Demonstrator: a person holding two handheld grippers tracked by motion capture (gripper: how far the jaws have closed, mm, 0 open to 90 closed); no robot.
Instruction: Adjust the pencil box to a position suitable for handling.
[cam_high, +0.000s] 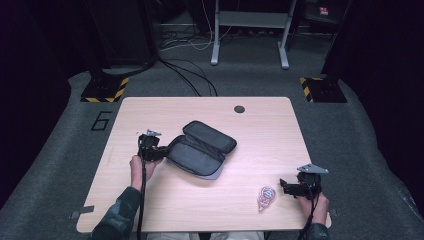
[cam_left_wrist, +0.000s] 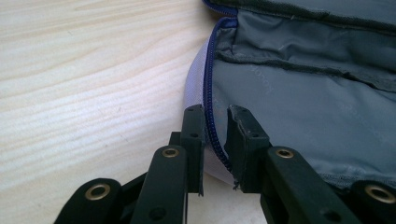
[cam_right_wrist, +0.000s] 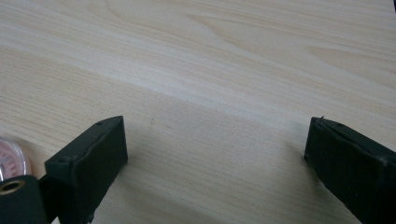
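Observation:
An open dark pencil pouch (cam_high: 202, 145) with grey lining (cam_left_wrist: 303, 102) and a blue zipper lies in the middle of the wooden table (cam_high: 260, 130). My left gripper (cam_high: 162, 151) is at the pouch's left end. In the left gripper view my left gripper (cam_left_wrist: 215, 116) has its jaws shut on the pouch's zippered rim (cam_left_wrist: 211, 84). My right gripper (cam_high: 283, 186) rests low near the table's front right. In its own view, the right gripper (cam_right_wrist: 215, 140) is open over bare wood. A pink, clear tape dispenser (cam_high: 265, 197) lies just left of it.
A round cable hole (cam_high: 239, 108) sits near the table's far edge. Beyond the table are floor cables (cam_high: 190, 75), a white desk frame (cam_high: 250, 30) and yellow-black striped stand bases (cam_high: 105, 89). The pink dispenser (cam_right_wrist: 9, 161) peeks in at the left jaw.

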